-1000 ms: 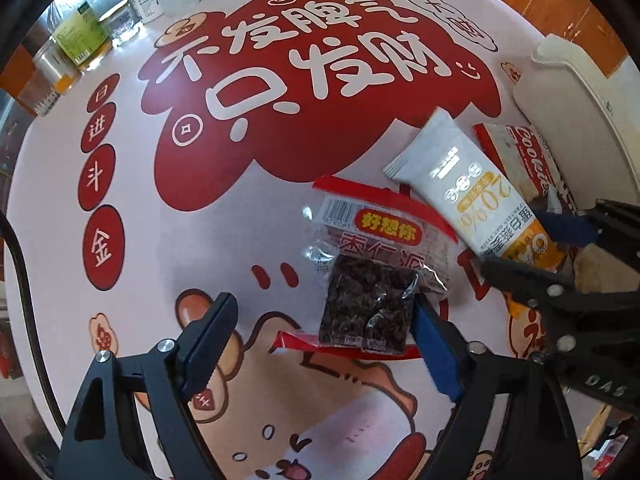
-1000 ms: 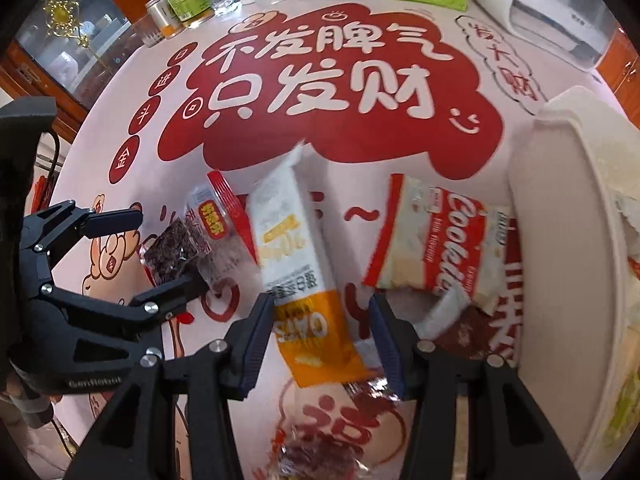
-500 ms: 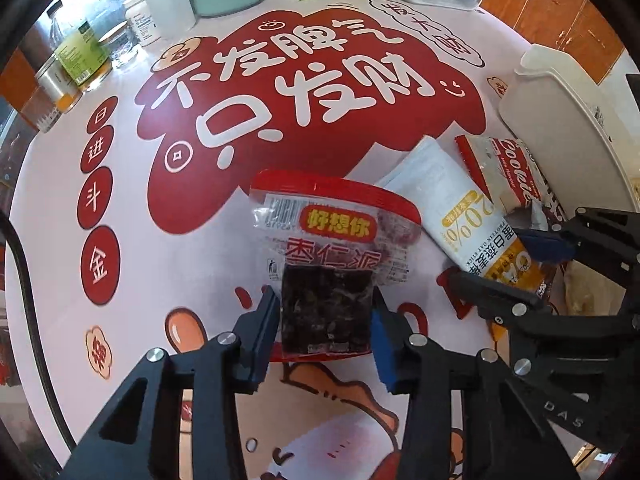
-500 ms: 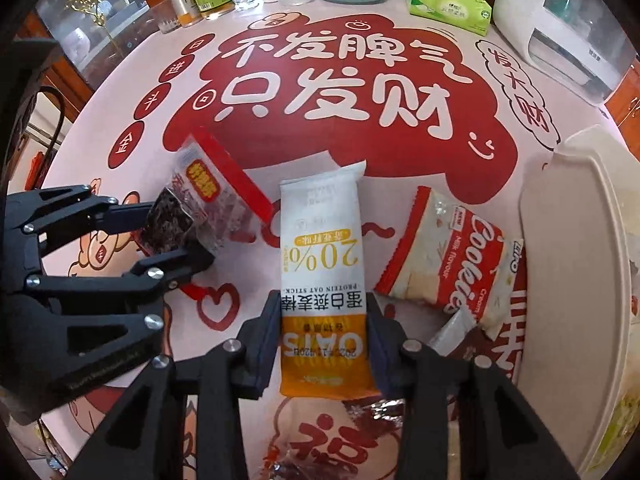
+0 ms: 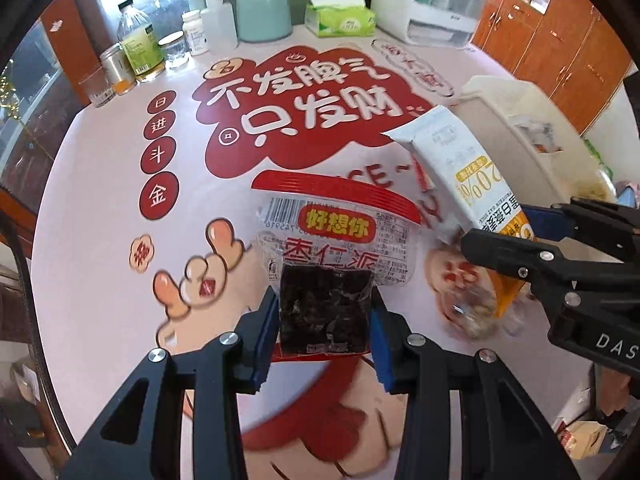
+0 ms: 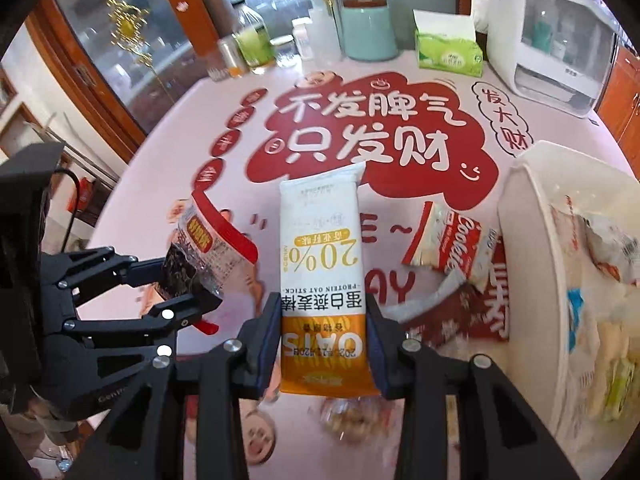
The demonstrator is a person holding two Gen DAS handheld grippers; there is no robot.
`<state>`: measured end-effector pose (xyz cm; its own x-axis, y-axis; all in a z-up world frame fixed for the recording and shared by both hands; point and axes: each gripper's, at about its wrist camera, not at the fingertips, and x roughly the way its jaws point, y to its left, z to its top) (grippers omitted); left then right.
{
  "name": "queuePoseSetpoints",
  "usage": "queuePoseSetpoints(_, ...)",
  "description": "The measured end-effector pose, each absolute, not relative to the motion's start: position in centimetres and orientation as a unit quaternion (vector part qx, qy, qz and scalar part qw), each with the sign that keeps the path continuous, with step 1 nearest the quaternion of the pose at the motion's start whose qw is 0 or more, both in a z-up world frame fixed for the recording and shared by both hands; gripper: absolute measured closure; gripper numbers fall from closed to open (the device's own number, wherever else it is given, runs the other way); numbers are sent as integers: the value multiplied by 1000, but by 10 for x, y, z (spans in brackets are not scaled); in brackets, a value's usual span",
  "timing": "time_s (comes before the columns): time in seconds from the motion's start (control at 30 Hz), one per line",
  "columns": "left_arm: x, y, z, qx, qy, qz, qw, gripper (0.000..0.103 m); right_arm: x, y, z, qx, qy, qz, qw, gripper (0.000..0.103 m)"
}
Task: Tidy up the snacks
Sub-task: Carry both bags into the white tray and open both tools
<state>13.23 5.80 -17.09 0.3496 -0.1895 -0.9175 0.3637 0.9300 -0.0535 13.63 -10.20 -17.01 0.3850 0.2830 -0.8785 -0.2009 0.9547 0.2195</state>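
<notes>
My left gripper [image 5: 324, 320] is shut on a clear red-edged jujube snack packet [image 5: 332, 240] and holds it above the table; it also shows in the right wrist view [image 6: 200, 252]. My right gripper [image 6: 322, 344] is shut on a white and orange oat bar packet [image 6: 320, 264], lifted off the table; it shows in the left wrist view [image 5: 468, 172] too. A white bin [image 6: 528, 240] with several snacks inside stands at the right. A red and white cookie packet [image 6: 452, 240] lies beside the bin.
The table wears a pink cloth with a big red print [image 5: 304, 120]. Bottles and jars [image 5: 140, 52], a teal canister [image 5: 262, 12], a tissue box [image 5: 340, 20] and a white appliance [image 5: 436, 0] line the far edge. More loose packets [image 6: 348, 416] lie under my right gripper.
Both grippers have closed on their packets and lifted them off the table. The view has tilted up toward the far edge.
</notes>
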Motion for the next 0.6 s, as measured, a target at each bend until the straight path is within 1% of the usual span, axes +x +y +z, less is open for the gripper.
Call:
queuePoseSetpoints(0.2,98,33,-141,71,534,-190,821,63,94,-124,-141,65,520,160,837,64)
queuePoseSetpoints(0.4,81,-20,-114,75,513,-214,828,63,61,-161,-123,71,510,148,844,64)
queuePoseSetpoints(0.6,73,-85,-88,75,487,-242,836,63,41,-220,-95,80,481,115,866,64)
